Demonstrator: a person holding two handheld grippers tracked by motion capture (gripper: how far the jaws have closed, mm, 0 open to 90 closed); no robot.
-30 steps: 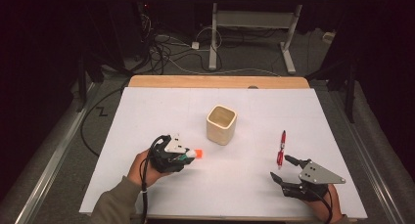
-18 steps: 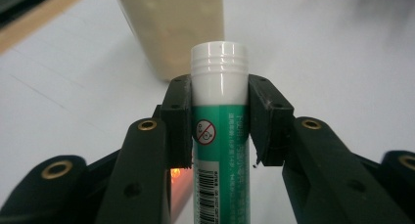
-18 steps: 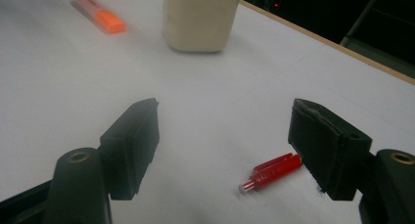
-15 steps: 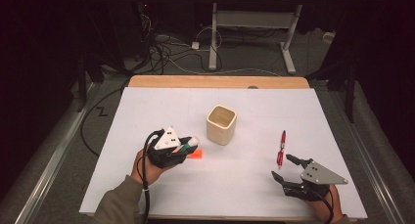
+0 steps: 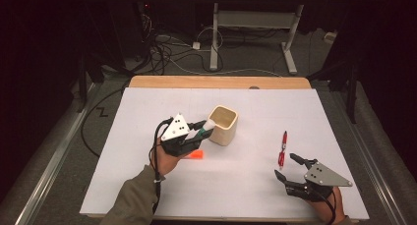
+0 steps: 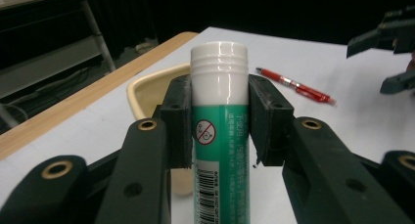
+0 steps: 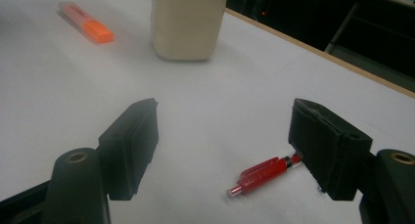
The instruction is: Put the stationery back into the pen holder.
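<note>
Green-and-white plastic glue stick (image 6: 219,121) clamped in left gripper (image 5: 194,131), poised beside square beige cup (image 5: 223,124); next, tip it in. Right gripper (image 5: 287,170) open, idle.

The glue stick (image 6: 219,136) ran off the left gripper view's bottom edge, its small label print unreadable. In the right gripper view the cup (image 7: 186,23) lost its rim at the top edge, and a pad covered the red pen's (image 7: 264,177) far end.
</note>
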